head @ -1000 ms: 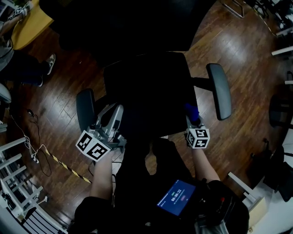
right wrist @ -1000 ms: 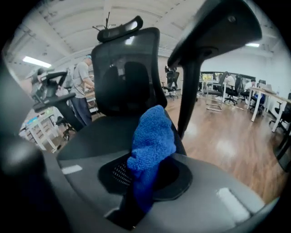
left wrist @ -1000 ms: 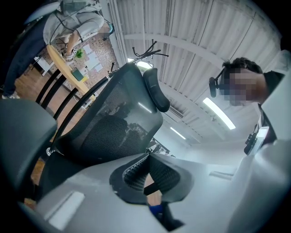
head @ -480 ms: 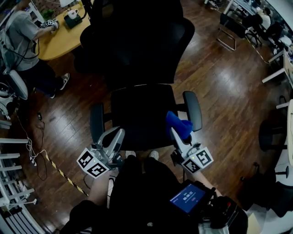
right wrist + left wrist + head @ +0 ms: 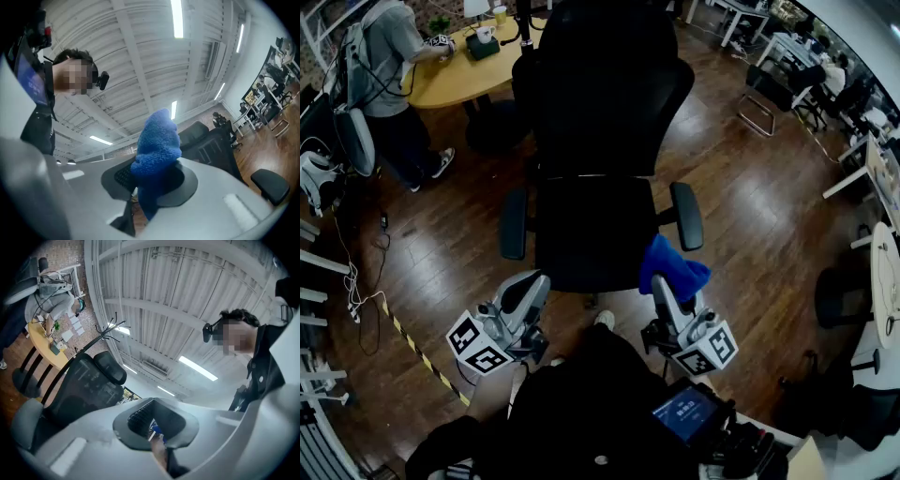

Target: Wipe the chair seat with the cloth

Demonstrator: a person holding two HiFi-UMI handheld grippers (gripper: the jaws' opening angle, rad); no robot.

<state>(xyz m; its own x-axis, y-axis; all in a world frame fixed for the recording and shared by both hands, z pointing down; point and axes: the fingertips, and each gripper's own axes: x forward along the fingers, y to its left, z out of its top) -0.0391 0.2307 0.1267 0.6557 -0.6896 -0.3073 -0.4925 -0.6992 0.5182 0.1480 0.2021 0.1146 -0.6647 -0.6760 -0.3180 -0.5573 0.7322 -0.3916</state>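
Head view has your right tool (image 5: pixel 664 289) clenched on the blue cloth (image 5: pixel 672 267), which bunches up out of the jaws just beside the front corner of the chair seat (image 5: pixel 592 230), near the armrest (image 5: pixel 686 216) on your right. Whether the cloth touches the seat, you cannot tell from here. In the right gripper view the cloth (image 5: pixel 157 145) stands up from the closed jaws of that tool (image 5: pixel 140 185) against the ceiling.

Your left tool (image 5: pixel 528 284) sits off the seat's front edge on your left, over the wooden floor (image 5: pixel 750 216). In the left gripper view its jaws (image 5: pixel 152 420) are drawn together with nothing gripped, and the chair's backrest (image 5: pixel 79 385) rises beyond them.

Behind the chair, a person (image 5: pixel 380 47) stands at a yellow counter (image 5: pixel 450 80) that carries a small green box (image 5: pixel 483 45); its contents are too small to make out.
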